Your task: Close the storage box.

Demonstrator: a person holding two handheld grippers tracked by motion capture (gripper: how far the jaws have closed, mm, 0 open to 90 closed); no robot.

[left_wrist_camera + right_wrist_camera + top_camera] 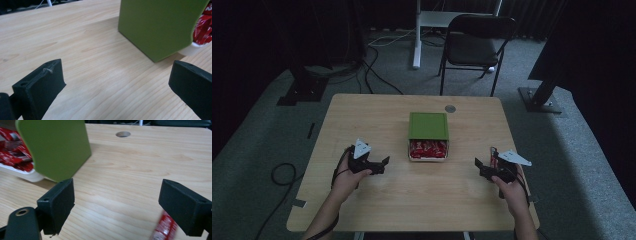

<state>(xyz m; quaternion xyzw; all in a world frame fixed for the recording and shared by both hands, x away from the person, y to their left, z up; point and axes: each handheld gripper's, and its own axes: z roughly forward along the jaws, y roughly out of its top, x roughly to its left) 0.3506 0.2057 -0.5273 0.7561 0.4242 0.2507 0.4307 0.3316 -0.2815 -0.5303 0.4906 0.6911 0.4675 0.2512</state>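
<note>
- Right gripper view, bottom right: one blurred red sachet (163,228) by the right gripper (125,205), jaws wide apart, gripping nothing.
- High view, centre: one white tray (428,158) of red packets (427,148), flat green lid (428,125) covering its far half.
- Left gripper (117,82): jaws spread, empty, over the light wooden table (412,200).

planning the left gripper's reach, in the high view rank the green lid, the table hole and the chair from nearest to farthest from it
1. Green lid: mid-table, ahead and to the right of the left gripper, half covering the white box.
2. Table hole: near the table's far edge, past the lid.
3. Chair: on the floor beyond the table.
</note>
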